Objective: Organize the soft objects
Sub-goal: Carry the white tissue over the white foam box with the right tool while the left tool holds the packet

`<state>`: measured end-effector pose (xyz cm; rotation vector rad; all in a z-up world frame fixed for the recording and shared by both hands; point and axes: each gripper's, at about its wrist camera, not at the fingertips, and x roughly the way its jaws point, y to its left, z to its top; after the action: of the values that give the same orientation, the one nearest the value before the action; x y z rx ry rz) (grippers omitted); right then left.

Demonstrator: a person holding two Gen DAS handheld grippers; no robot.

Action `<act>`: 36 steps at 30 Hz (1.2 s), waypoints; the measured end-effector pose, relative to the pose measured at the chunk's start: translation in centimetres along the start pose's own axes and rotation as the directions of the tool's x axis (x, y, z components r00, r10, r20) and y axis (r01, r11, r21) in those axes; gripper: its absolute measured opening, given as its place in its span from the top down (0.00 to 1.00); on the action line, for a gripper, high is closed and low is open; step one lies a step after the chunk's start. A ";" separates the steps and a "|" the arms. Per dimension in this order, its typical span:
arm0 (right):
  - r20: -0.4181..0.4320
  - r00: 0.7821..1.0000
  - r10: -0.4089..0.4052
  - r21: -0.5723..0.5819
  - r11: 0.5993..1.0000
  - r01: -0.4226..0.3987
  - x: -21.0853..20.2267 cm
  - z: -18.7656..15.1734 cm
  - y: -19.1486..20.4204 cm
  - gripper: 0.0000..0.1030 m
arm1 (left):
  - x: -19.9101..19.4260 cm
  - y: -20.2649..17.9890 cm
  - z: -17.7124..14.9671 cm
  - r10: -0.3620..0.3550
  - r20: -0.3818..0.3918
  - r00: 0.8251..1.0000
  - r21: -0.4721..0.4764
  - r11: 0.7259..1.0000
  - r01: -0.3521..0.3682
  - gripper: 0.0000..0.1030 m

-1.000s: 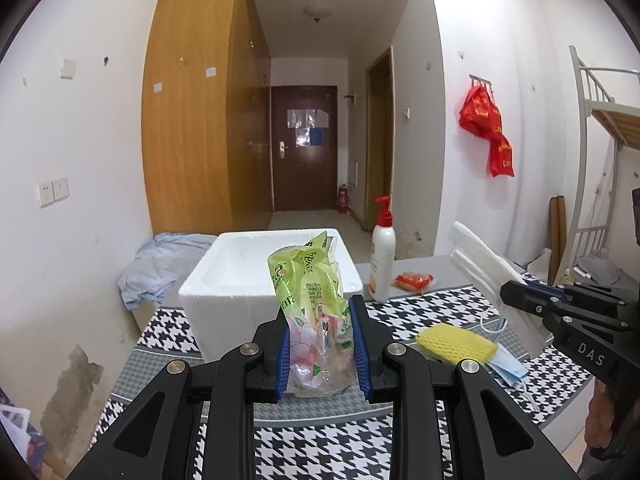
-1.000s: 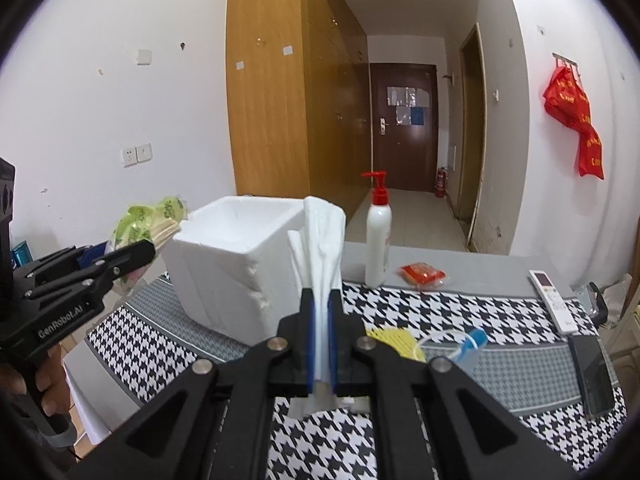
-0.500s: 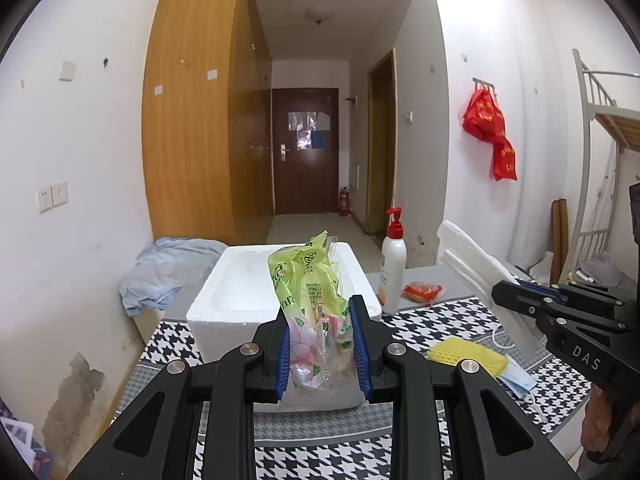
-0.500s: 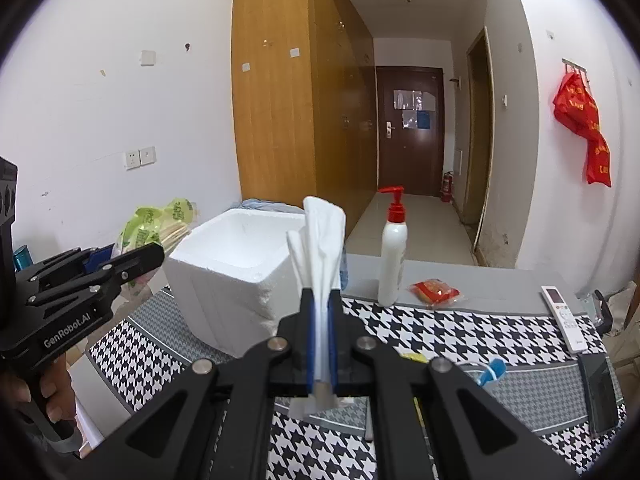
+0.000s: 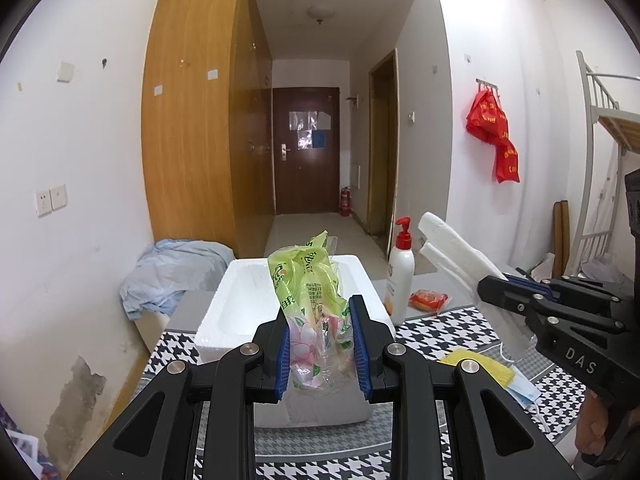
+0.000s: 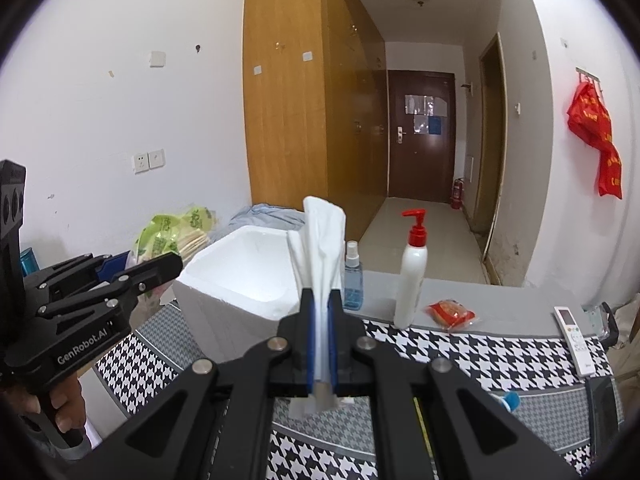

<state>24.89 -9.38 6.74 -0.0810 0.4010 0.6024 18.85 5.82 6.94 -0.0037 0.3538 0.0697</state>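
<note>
My left gripper (image 5: pixel 322 346) is shut on a green plastic tissue pack (image 5: pixel 310 292) and holds it just in front of the open white foam box (image 5: pixel 244 304). My right gripper (image 6: pixel 320 346) is shut on a folded white cloth (image 6: pixel 320 240), held upright to the right of the foam box (image 6: pixel 236 276). The right gripper with its cloth (image 5: pixel 456 256) shows at the right of the left wrist view. The left gripper with its pack (image 6: pixel 168 236) shows at the left of the right wrist view. A yellow sponge (image 5: pixel 480 364) and a blue face mask (image 5: pixel 522 390) lie on the table.
The table has a black-and-white houndstooth cloth (image 6: pixel 460 352). A white pump bottle (image 6: pixel 412 276), a blue spray bottle (image 6: pixel 353 276), a red snack packet (image 6: pixel 450 314), a remote (image 6: pixel 574 340) and a phone (image 6: pixel 602 404) stand or lie on it. Blue fabric (image 5: pixel 168 268) is heaped left of the box.
Both grippers have moved up and toward the foam box with their loads. The box now looks nearer and its inside shows more.
</note>
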 end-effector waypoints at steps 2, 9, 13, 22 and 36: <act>-0.005 1.000 0.008 -0.003 1.000 -0.008 0.4 0.2 0.2 0.92 | 0.0 0.1 -0.1 0.006 0.003 1.000 0.002 1.000 -0.006 0.73; -0.016 0.999 0.046 -0.044 0.998 -0.046 1.3 1.2 1.8 0.92 | -0.1 1.5 -0.2 0.048 -0.001 0.999 -0.015 0.999 -0.048 0.73; -0.013 0.998 0.063 -0.070 0.995 -0.064 2.1 1.9 2.8 0.92 | -0.2 2.0 -0.3 0.072 0.000 0.997 -0.022 0.997 -0.072 0.73; -0.038 0.994 0.098 -0.078 0.992 -0.101 4.4 2.8 4.1 0.92 | -0.9 3.2 -0.6 0.114 -0.006 0.993 -0.031 0.993 -0.114 0.73; -0.079 0.991 0.111 -0.084 0.990 -0.117 7.5 3.7 5.4 0.92 | -1.0 4.6 -0.9 0.143 -0.011 0.990 -0.053 0.988 -0.143 0.73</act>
<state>28.71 -0.27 7.42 -0.1660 0.4533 0.7314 17.33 10.35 6.50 -0.0316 0.3593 0.2210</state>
